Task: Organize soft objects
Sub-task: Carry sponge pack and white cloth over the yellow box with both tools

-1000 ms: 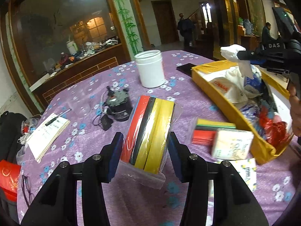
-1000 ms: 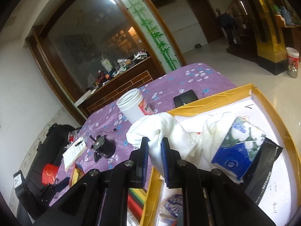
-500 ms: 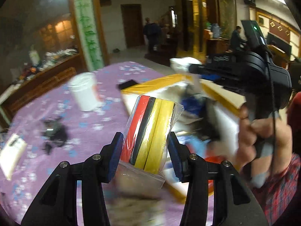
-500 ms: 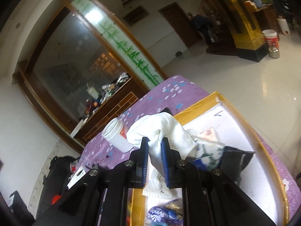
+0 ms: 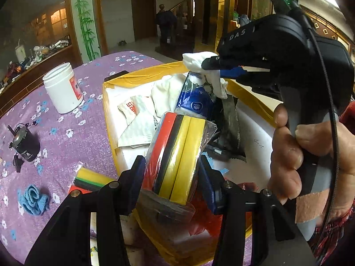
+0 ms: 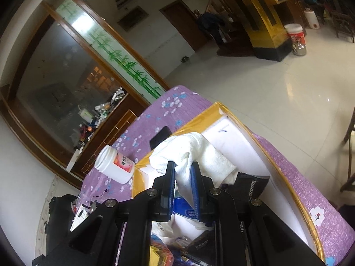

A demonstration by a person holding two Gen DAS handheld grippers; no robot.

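Observation:
My left gripper (image 5: 172, 174) is shut on a plastic-wrapped pack of sponges (image 5: 177, 153), red, black and yellow, held over the yellow-rimmed box (image 5: 142, 72). My right gripper (image 6: 183, 176) is shut on a white cloth (image 6: 195, 148), which hangs above the same box (image 6: 286, 170). From the left wrist view that gripper (image 5: 218, 66), in a person's hand (image 5: 292, 155), holds the white cloth (image 5: 199, 61) over a blue tissue pack (image 5: 196, 100). A second sponge pack (image 5: 88, 178) and a blue rag (image 5: 35, 198) lie on the purple tablecloth (image 5: 73, 133).
A white jar (image 5: 63, 87) stands left of the box, also the white jar (image 6: 115, 164) in the right wrist view. A small black motor (image 5: 23, 143) with wires sits at the left. A dark phone (image 6: 160, 136) lies beyond the box. The box holds packets, white cloths and red wrapping.
My left gripper has swung right with the sponge pack, from over the tablecloth to over the box. My right gripper has rolled and shifted with the cloth still pinched.

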